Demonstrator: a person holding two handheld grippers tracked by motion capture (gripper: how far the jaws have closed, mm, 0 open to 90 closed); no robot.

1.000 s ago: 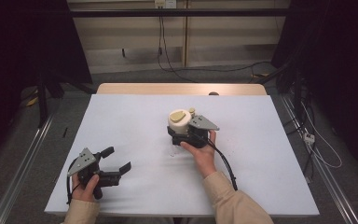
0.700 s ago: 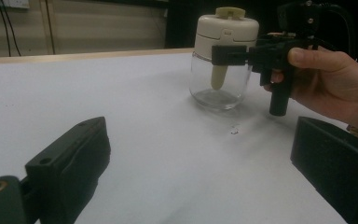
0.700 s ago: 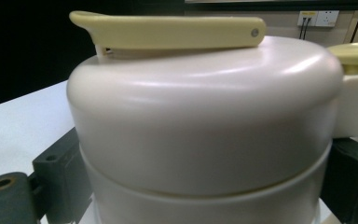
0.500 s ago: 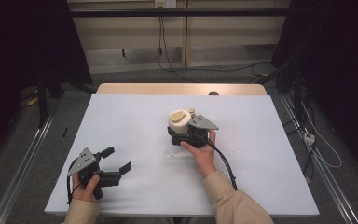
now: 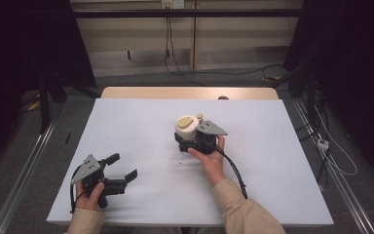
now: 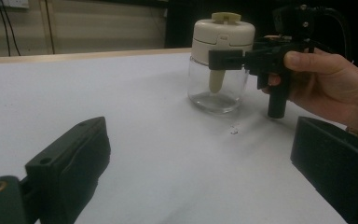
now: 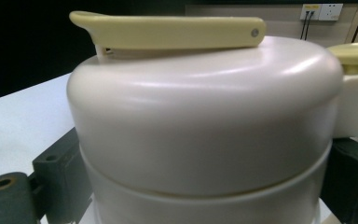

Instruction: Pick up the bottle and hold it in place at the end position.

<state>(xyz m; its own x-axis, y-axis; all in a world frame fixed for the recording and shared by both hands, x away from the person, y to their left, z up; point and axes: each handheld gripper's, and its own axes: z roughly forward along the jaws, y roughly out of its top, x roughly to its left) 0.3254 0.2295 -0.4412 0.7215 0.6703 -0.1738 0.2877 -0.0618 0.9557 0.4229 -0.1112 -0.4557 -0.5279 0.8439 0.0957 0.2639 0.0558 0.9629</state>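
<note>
sleeves [image 5: 246, 209]: beige | left gripper [image 5: 121, 170]: black, grey plate, cable

Cream lid [image 7: 205, 116] with pale yellow handle [image 7: 168, 31], clear glass jar [image 6: 216, 86], white table [image 5: 141, 126], black claws

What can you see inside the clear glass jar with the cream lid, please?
Through the clear glass jar, a cream stem hangs from the cream lid; the bottom looks empty. The lid hides the upper interior.

Clear glass jar [image 6: 214, 88] with glossy cream plastic lid [image 7: 205, 116], matt white table cover [image 5: 141, 131], matt black claw [image 6: 191, 177]
</note>
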